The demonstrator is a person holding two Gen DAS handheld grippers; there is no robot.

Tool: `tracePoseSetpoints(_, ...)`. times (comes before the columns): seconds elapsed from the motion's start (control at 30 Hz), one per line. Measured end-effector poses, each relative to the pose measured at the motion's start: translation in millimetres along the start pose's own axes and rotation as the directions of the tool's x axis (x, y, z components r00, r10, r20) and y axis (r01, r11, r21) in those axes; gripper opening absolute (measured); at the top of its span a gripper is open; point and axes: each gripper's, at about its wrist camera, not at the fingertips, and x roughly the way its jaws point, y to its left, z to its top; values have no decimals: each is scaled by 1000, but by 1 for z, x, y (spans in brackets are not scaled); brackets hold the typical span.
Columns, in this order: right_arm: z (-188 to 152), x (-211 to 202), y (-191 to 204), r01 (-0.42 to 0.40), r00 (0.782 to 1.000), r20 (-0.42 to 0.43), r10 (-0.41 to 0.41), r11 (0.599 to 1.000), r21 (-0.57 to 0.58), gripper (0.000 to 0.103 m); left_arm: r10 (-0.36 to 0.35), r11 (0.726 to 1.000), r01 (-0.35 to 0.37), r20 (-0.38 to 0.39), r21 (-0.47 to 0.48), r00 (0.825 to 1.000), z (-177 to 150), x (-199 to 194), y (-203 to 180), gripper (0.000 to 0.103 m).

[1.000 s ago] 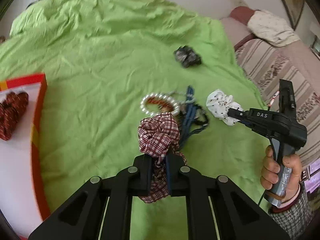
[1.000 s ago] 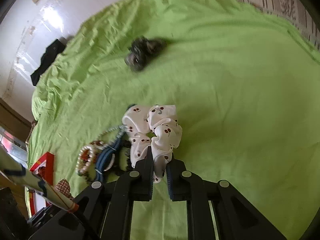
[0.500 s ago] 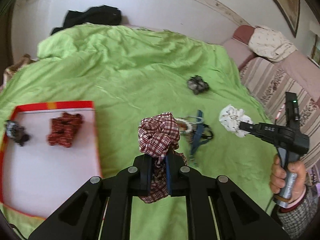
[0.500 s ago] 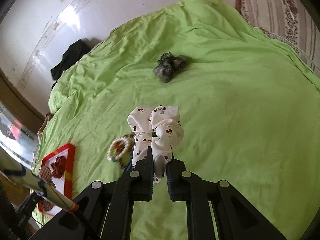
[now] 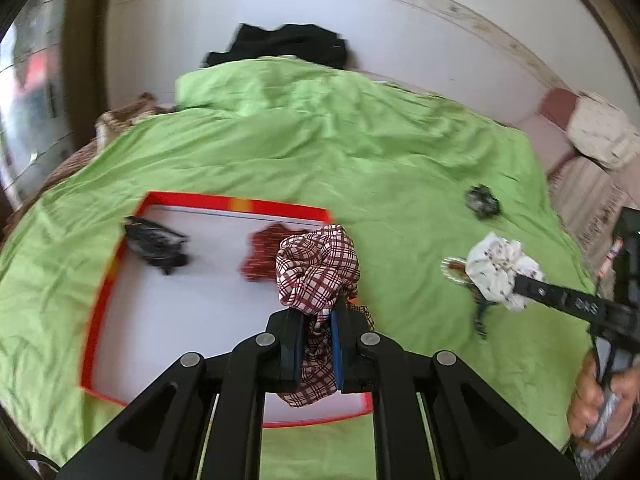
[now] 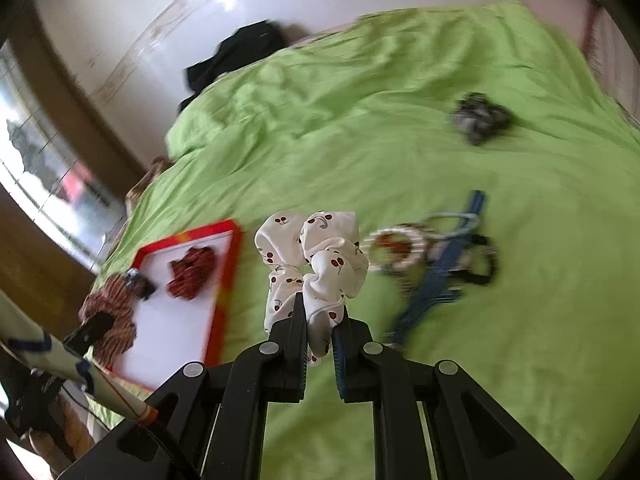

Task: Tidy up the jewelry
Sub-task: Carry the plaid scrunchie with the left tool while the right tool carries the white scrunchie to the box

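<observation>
My left gripper (image 5: 316, 314) is shut on a red-and-white plaid scrunchie (image 5: 318, 266), held above the near right part of a red-rimmed white tray (image 5: 236, 203). A dark red scrunchie (image 5: 262, 254) and a black hair piece (image 5: 156, 245) lie in that tray. My right gripper (image 6: 320, 312) is shut on a white cherry-print scrunchie (image 6: 316, 252), lifted over the green bedspread (image 6: 520, 340). The same right gripper (image 5: 516, 280) shows at the right of the left wrist view. A pearl bracelet (image 6: 396, 246) and a blue strap (image 6: 444, 272) lie in a small pile on the bedspread.
A dark grey scrunchie (image 5: 482, 202) lies alone farther back on the bedspread. Black clothing (image 5: 280, 46) is heaped by the wall. A striped couch with a cushion (image 5: 600, 136) borders the bed on the right. A hand (image 5: 600, 400) grips the right tool's handle.
Both grippers rose and swung left with their scrunchies. The tray, earlier at the left edge, now lies under the left gripper; the jewelry pile has slid to the right.
</observation>
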Motion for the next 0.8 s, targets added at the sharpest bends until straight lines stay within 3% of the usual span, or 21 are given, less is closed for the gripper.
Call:
tracePoseSetpoints(0.1, -4, 11, 32, -44, 999, -29, 42, 998, -49, 12, 114, 993, -115, -21, -27, 993, 0, -2, 20, 10)
tracePoseSetpoints(0.27, -20, 40, 84, -118, 988, -115, 104, 985, -129, 12, 214, 973, -221, -97, -68, 972, -3, 7, 52, 10)
tracePoseSetpoints(0.5, -54, 84, 132, -175, 966, -228, 125, 962, -212, 12, 358, 922, -380, -210, -74, 910, -16, 39, 89, 10)
tracePoseSetpoints(0.73, -74, 109, 139, -190, 949, -293, 120, 956, -222, 12, 432, 878, -467, -249, -102, 867, -20, 49, 112, 11)
tracePoseSetpoints(0.8, -76, 113, 140, -185, 948, -297, 112, 956, -228, 12, 429, 877, -468, -258, -112, 866, -21, 52, 115, 12)
